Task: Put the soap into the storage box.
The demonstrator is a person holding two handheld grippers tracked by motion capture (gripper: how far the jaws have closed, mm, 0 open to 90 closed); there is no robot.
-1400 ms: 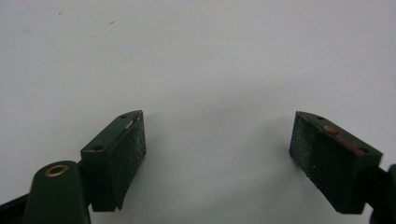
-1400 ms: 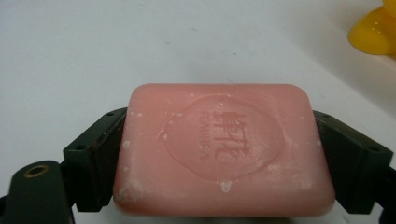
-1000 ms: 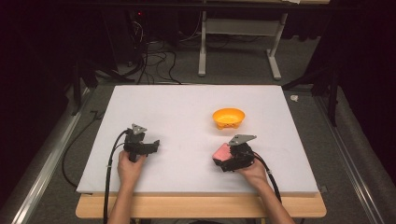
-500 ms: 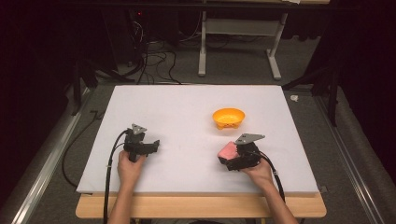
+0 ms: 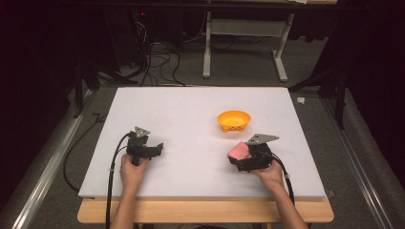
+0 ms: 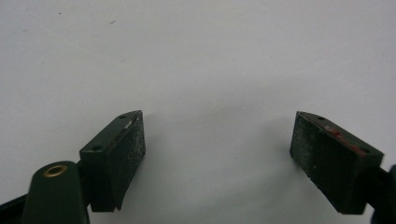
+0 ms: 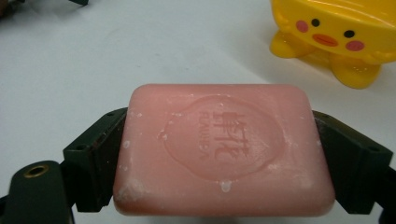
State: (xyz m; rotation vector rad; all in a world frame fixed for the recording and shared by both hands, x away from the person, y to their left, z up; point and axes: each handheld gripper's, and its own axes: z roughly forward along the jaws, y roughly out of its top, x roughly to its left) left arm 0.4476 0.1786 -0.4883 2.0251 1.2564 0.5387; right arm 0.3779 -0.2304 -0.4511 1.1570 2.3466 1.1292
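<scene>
Clamped flat between the jaws of the right gripper (image 7: 224,154): a pink soap bar (image 7: 223,148), one pad pressed on each short end, stamped face up. Embossed oval seal with Chinese characters, small Latin letters beneath too faint to read. Just beyond, a yellow duck-faced dish (image 7: 334,35) on the white worktop (image 5: 181,119). Left gripper (image 6: 217,154) well apart, jaws wide, bare worktop between

On the table (image 5: 191,114), the dish (image 5: 234,120) stands at twelve o'clock from the soap (image 5: 239,151); the left gripper (image 5: 155,151) lies at nine.
</scene>
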